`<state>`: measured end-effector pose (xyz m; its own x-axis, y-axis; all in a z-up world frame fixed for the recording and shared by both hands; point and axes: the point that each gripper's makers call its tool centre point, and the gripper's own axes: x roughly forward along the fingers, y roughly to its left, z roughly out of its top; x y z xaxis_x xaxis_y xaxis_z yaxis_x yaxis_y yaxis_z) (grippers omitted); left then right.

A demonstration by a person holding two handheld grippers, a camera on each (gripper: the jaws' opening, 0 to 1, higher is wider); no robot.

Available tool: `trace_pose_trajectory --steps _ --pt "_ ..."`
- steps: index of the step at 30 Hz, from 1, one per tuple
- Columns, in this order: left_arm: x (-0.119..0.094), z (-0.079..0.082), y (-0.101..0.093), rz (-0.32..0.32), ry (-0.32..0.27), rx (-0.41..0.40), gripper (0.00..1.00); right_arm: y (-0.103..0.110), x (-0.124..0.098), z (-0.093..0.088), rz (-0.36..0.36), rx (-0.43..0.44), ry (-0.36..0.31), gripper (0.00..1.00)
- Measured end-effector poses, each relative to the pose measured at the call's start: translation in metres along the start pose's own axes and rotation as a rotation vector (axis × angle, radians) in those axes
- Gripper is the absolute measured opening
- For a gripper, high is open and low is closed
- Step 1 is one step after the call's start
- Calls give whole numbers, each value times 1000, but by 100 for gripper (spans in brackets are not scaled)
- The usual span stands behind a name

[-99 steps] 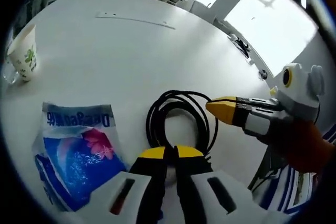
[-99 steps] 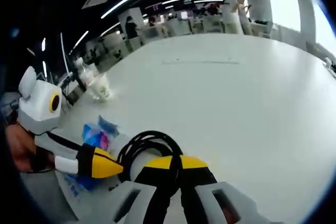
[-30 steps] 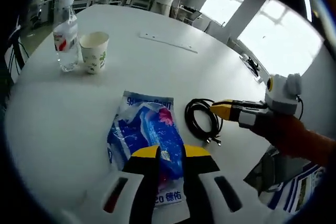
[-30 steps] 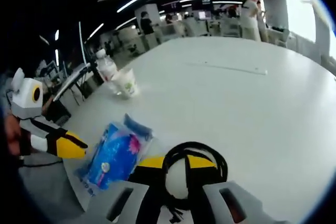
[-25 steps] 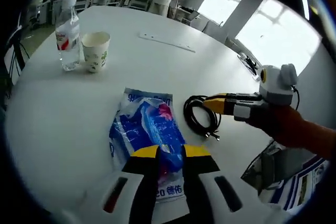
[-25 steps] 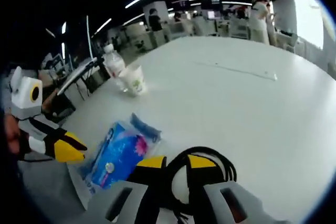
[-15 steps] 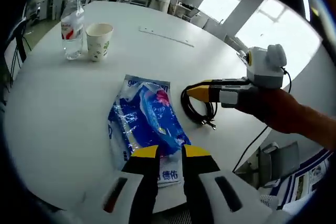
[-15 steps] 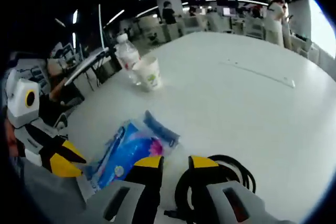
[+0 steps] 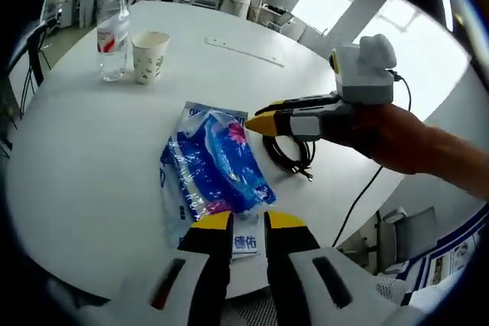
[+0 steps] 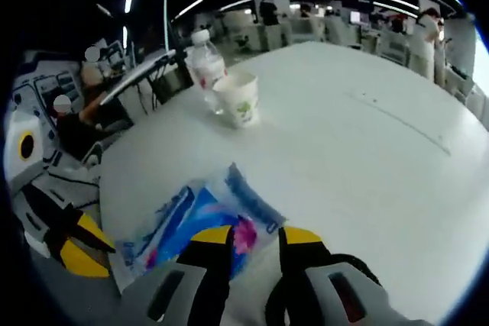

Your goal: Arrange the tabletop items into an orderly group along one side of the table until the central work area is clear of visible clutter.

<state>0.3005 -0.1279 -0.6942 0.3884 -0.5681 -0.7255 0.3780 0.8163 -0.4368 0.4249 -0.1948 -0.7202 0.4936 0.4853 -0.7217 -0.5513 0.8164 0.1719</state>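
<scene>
From the left gripper view my left tool (image 9: 241,222) sits low at the near edge of the white table (image 9: 84,150), jaws parted by a narrow gap and holding nothing, with the printed end of the blue plastic packet (image 9: 212,169) lying just beyond the tips; my right tool (image 9: 261,123) comes in from the right, its yellow tips hovering over the far right corner of that packet, and from this angle I cannot tell how wide it stands, though in the right gripper view the right tool (image 10: 255,235) shows its jaws clearly apart and empty, the packet (image 10: 195,226) just ahead and the black coiled cable (image 10: 353,274) at its right. I judge the step in hand is gathering packet and cable toward the far left, where the water bottle (image 9: 114,32) and paper cup (image 9: 149,56) already stand close together (they look like the natural anchor for the group). To do it well I would pinch the packet by its flat sealed edge, not the crinkly middle, and slide it low across the table rather than lift it. The packet lies near the table's near edge and the cable (image 9: 290,153) near the right edge, so any push should go inward; the middle and far side of the table offer wide open room
</scene>
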Motion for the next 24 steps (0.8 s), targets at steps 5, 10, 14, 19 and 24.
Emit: trace_pose_trajectory --steps 5,10,14,19,24 --pt "-2 -5 1 -2 7 -17 14 8 9 7 24 -37 10 23" --pt "-5 -8 5 3 5 -43 14 18 18 9 49 -82 28 24" --pt "-5 -8 7 7 1 -64 14 24 23 12 59 -107 37 19" --pt "-3 -11 8 5 9 -80 14 23 25 13 46 -99 49 8" --pt "-1 -16 7 -1 21 -102 15 23 23 13 48 -90 44 4"
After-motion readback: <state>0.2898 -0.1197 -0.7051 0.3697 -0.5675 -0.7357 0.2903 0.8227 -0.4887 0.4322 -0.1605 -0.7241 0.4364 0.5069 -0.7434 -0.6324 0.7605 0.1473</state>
